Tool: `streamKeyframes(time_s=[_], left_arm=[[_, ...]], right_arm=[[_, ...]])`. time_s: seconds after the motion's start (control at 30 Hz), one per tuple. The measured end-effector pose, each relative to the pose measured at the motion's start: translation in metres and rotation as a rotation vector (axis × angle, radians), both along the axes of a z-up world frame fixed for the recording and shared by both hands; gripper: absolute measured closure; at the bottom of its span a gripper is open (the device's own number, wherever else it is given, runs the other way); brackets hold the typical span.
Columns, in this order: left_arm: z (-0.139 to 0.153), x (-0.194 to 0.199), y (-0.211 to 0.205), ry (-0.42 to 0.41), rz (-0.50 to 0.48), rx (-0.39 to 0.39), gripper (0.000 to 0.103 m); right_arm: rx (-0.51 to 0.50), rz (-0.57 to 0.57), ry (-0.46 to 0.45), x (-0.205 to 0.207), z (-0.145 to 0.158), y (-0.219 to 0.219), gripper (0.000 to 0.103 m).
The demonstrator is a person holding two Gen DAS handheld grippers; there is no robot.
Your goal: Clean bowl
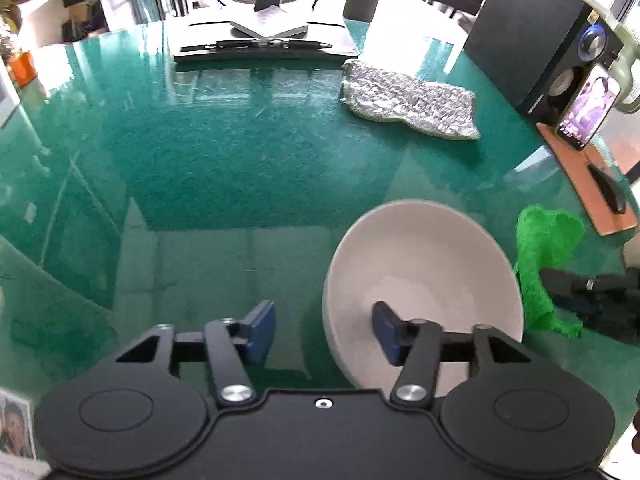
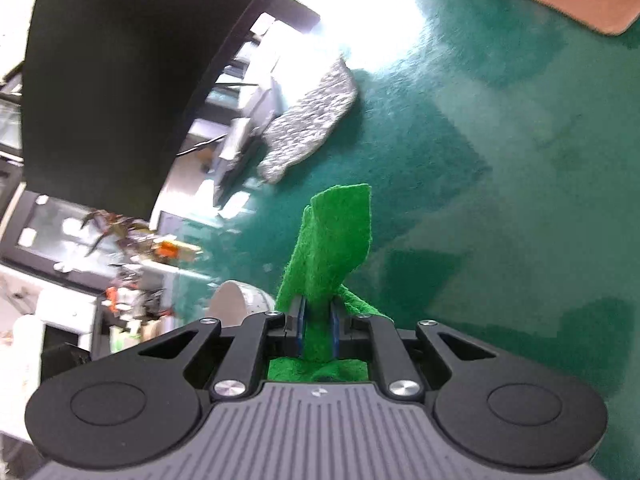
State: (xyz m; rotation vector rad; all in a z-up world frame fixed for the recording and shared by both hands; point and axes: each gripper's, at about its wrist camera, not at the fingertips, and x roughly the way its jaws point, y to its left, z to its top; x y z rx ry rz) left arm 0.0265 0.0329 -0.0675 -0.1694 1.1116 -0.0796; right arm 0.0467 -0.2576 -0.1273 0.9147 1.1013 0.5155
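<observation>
A white bowl (image 1: pixel 424 264) stands on the green glass-topped desk (image 1: pixel 224 168). My left gripper (image 1: pixel 324 328) is open and straddles the bowl's near-left rim: one blue pad (image 1: pixel 262 330) hangs outside the wall, the other (image 1: pixel 386 330) sits inside. Neither pad presses on the bowl. My right gripper (image 2: pixel 318 320) is shut on a bright green scouring cloth (image 2: pixel 332 240), which sticks up past the fingers. In the left wrist view that green cloth (image 1: pixel 540 256) hangs just right of the bowl, with the dark right gripper behind it. The bowl's edge (image 2: pixel 240 300) shows left of the right gripper.
A grey patterned rag (image 1: pixel 408 100) lies further back on the desk. A black speaker (image 1: pixel 532 36), a propped phone (image 1: pixel 588 108) and a mouse (image 1: pixel 608 192) on a brown pad stand at the right. A monitor stand and notebook (image 1: pixel 264 36) sit at the back.
</observation>
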Motion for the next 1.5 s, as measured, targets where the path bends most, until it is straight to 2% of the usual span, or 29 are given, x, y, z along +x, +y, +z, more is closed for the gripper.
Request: streamKeyframes(time_s=[0.03, 0.13, 0.27, 0.3, 0.33, 0.4, 0.5, 0.63, 0.77, 0.8, 0.87, 0.9, 0.93, 1.07, 1.13, 1.2, 1.33, 1.5], left_arm=[[0.000, 0.002, -0.003, 0.034, 0.012, 0.016, 0.024], [0.002, 0.014, -0.010, 0.156, 0.067, 0.033, 0.027], [0.007, 0.020, -0.029, 0.143, 0.006, 0.122, 0.028], [0.008, 0.021, -0.030, 0.141, 0.011, 0.104, 0.037], [0.009, 0.022, -0.030, 0.141, 0.026, 0.060, 0.051], [0.009, 0.025, -0.024, 0.147, 0.070, 0.010, 0.065], [0.010, 0.029, -0.017, 0.168, 0.121, -0.022, 0.072], [0.012, 0.029, -0.018, 0.187, 0.147, -0.016, 0.071], [0.011, 0.030, -0.020, 0.189, 0.163, 0.001, 0.069], [0.011, 0.030, -0.020, 0.188, 0.167, 0.005, 0.066], [0.011, 0.025, -0.022, 0.184, 0.181, 0.034, 0.050], [0.010, 0.024, -0.022, 0.185, 0.194, 0.052, 0.036], [0.006, 0.023, -0.020, 0.185, 0.209, 0.053, 0.034], [0.004, 0.022, -0.015, 0.183, 0.200, -0.004, 0.040], [0.006, 0.022, -0.019, 0.173, 0.175, -0.001, 0.051], [0.008, 0.026, -0.023, 0.157, 0.137, -0.005, 0.056], [0.009, 0.030, -0.025, 0.153, 0.082, 0.008, 0.055], [0.007, 0.035, -0.023, 0.134, 0.025, 0.002, 0.053]], right_arm=[[0.014, 0.008, -0.004, 0.001, -0.001, -0.001, 0.091], [0.089, 0.033, -0.007, 0.007, -0.011, -0.004, 0.091], [0.184, 0.075, 0.005, 0.016, -0.021, -0.002, 0.091], [0.196, 0.088, 0.007, 0.017, -0.022, -0.002, 0.091], [0.208, 0.100, 0.009, 0.019, -0.023, -0.003, 0.092], [0.225, 0.119, 0.015, 0.019, -0.024, -0.005, 0.092], [0.267, 0.148, 0.027, 0.020, -0.026, -0.013, 0.093], [0.356, 0.208, 0.051, 0.035, -0.033, -0.010, 0.093], [0.310, 0.244, 0.053, 0.060, -0.032, 0.006, 0.093], [0.304, 0.254, 0.050, 0.068, -0.034, 0.011, 0.093], [0.296, 0.277, 0.050, 0.076, -0.035, 0.017, 0.094], [0.293, 0.289, 0.051, 0.079, -0.036, 0.020, 0.094], [0.285, 0.297, 0.050, 0.079, -0.036, 0.020, 0.094], [0.256, 0.339, 0.043, 0.061, -0.033, 0.008, 0.094], [0.245, 0.384, 0.049, 0.041, -0.033, 0.003, 0.094], [0.236, 0.419, 0.041, 0.023, -0.033, 0.000, 0.095], [0.201, 0.403, 0.014, -0.004, -0.026, -0.011, 0.095], [0.187, 0.297, -0.006, -0.039, -0.017, -0.042, 0.095]])
